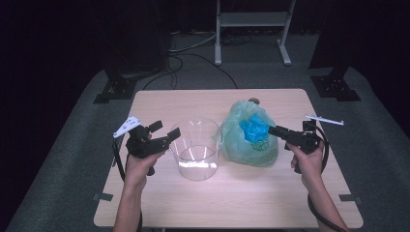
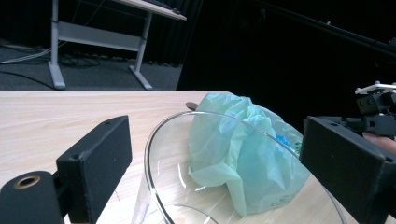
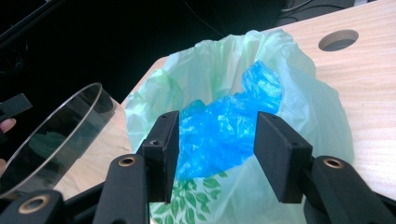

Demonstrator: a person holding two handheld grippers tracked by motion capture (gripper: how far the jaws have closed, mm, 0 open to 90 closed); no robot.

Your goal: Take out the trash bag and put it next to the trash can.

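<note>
A pale green plastic bag (image 1: 251, 152) (image 2: 233, 149) (image 3: 303, 107) stands open on the wooden table (image 1: 193, 104), with crumpled blue plastic (image 1: 254, 128) (image 3: 261, 88) in its mouth. My right gripper (image 1: 273, 130) (image 3: 217, 135) reaches in from the right. Its jaws are open on either side of the blue plastic and do not press on it. A clear glass bowl (image 1: 196, 145) (image 2: 177, 186) (image 3: 56, 135) sits just left of the bag. My left gripper (image 1: 164, 131) (image 2: 219, 140) hovers at the bowl's left rim, jaws spread wide and holding nothing.
A round hole (image 1: 254, 100) (image 3: 338, 39) lies in the tabletop behind the bag. Beyond the table stand a white desk frame (image 1: 251, 29) and two black stand bases (image 1: 116, 87) (image 1: 336, 84) on grey carpet. Bare wood stretches along the front of the table.
</note>
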